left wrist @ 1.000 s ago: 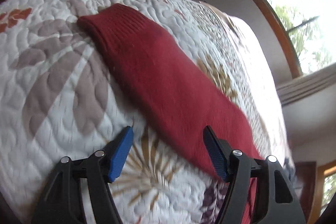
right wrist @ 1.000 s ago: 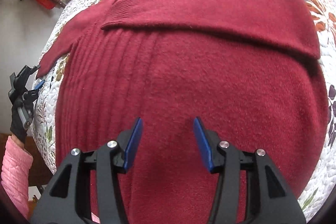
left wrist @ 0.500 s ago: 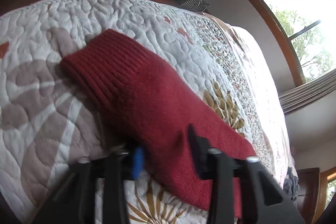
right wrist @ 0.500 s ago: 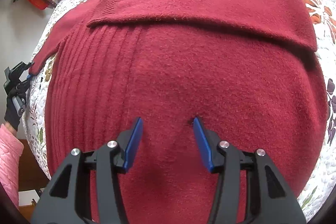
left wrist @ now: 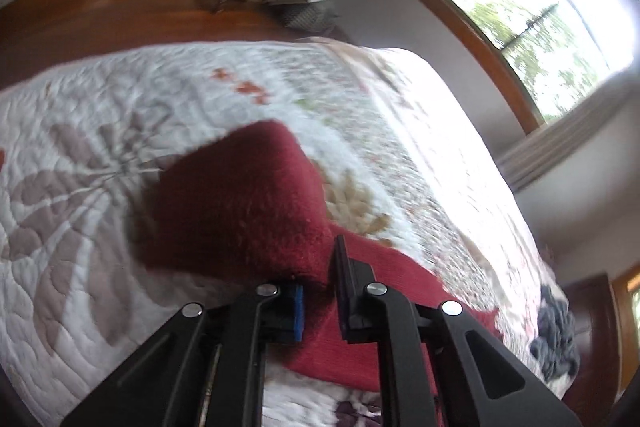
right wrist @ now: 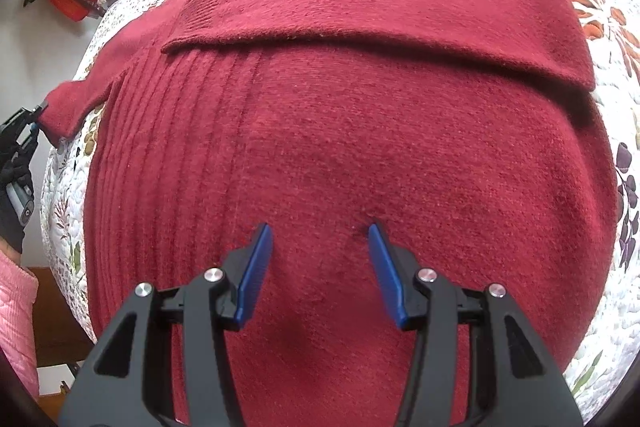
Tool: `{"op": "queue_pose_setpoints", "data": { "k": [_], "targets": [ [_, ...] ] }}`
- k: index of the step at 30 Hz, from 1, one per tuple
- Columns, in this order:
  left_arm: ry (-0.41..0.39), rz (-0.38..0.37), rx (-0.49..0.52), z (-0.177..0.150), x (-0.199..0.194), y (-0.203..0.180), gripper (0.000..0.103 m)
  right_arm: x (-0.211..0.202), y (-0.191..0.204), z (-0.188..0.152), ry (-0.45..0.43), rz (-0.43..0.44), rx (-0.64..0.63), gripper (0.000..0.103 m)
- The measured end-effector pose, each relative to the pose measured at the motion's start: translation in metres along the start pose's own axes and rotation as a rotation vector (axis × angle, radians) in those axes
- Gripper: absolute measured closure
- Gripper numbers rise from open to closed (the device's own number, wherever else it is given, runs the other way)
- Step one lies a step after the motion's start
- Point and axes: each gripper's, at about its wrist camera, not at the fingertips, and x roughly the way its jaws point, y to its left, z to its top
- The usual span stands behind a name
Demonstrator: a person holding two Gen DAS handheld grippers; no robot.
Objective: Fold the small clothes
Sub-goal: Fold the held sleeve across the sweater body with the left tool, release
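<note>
Sweater sleeve [left wrist: 240,203] between left gripper [left wrist: 318,297] jaws.

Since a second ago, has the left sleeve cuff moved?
Yes. The left gripper has clamped the sleeve cuff and raised it off the quilt; in the right wrist view it has drawn toward the sweater body.

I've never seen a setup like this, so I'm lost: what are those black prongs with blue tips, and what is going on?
They are hand-held tongs, one in each of a person's hands, each carrying a forward-looking camera. The left view shows the left tongs shut on a sleeve of a red sweater, lifting its end. The right view shows the right tongs open, pressed onto the sweater's body. The sweater lies on a floral quilt; the other sleeve is folded across the chest.
</note>
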Motion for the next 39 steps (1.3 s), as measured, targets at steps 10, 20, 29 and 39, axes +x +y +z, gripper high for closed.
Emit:
{"op": "queue_pose_setpoints", "data": {
  "k": [10,20,29,39],
  "targets": [
    [0.027,-0.089,0.169,-0.045,0.01,-0.099,0.091,-0.011,-0.019,-0.005,-0.023,0.02,0.035,0.051],
    [0.126,-0.19,0.202,-0.105,0.044,-0.152,0.091,-0.007,-0.026,-0.005,-0.022,0.036,0.037,0.051],
    [0.246,-0.142,0.187,-0.157,0.08,-0.148,0.089,-0.003,-0.027,-0.004,-0.02,0.04,0.037,0.05],
    [0.311,-0.152,0.184,-0.174,0.054,-0.123,0.079,0.0,-0.026,-0.003,-0.022,0.046,0.039,0.047]
  ]
}}
